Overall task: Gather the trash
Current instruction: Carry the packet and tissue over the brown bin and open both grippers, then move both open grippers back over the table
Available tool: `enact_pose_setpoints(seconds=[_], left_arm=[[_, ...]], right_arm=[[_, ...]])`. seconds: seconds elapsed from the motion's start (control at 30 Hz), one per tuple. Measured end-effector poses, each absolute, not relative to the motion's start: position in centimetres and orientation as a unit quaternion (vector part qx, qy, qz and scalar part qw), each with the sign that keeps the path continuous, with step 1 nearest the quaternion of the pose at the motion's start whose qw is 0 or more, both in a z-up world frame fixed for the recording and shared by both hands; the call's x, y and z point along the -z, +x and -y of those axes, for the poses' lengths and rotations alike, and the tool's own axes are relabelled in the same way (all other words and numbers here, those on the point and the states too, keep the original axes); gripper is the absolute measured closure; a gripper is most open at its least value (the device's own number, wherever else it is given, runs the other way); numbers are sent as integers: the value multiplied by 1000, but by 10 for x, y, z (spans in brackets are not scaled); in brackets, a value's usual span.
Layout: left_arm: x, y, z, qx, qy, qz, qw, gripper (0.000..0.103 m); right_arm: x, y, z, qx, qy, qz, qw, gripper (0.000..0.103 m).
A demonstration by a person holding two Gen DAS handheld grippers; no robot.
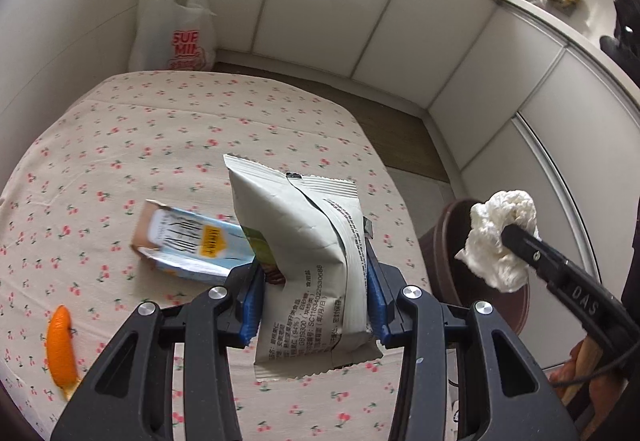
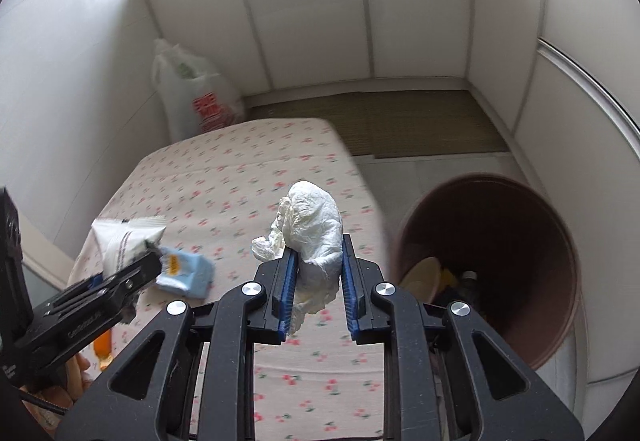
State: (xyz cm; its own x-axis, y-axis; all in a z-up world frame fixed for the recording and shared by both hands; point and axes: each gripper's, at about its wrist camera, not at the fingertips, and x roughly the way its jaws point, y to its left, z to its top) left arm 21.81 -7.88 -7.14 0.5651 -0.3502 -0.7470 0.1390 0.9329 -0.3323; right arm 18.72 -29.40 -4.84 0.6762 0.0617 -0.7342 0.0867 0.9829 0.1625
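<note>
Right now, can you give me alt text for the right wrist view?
The right gripper pinches a crumpled white tissue above a cherry-print tablecloth, with an open brown bin to its right on the floor. At left, the left gripper holds a pale snack wrapper over a light blue carton.

— Any print you can make out?
— The snack wrapper (image 1: pixel 304 261) carries Chinese print with "GB19300", "SC11834022530688" and "(94%)".
— And elsewhere?
— Red letters "SUF" over "MI", cut off, on the plastic bag (image 1: pixel 176 25) past the bench's far corner. "DAS" on the right tool (image 1: pixel 516 237). The blue carton's (image 1: pixel 192 245) yellow label is unreadable.
</note>
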Motion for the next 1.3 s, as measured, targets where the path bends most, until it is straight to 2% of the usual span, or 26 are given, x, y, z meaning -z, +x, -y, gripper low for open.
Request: enact_pose_setpoints(seconds=[0.5,0.77,0.8,0.9,0.97,1.1,1.17,1.3], left_arm=[[64,224,235,234,-61,-454,857,61],[61,228,311,278,-31,-454,846,60],[62,229,319,281,-29,-456,844,60],[70,232,338,291,-35,-471,832,59],[74,235,347,296,-39,-481,825,56],[80,237,365,295,-34,-493,818,45],[81,236,367,292,-32,-496,817,42],[83,234,363,285,-32,-500,817,38]], right_arm=[[67,163,437,161,223,-377,884,81],[71,135,502,221,293,-354,860,61],[72,131,509,227,301,-352,857,56],[72,120,522,247,314,-342,851,30],[70,114,527,260,317,-336,848,30],[66,104,536,291,312,-329,843,20],[64,100,537,308,304,-329,839,12],[59,100,539,335,278,-323,840,9]])
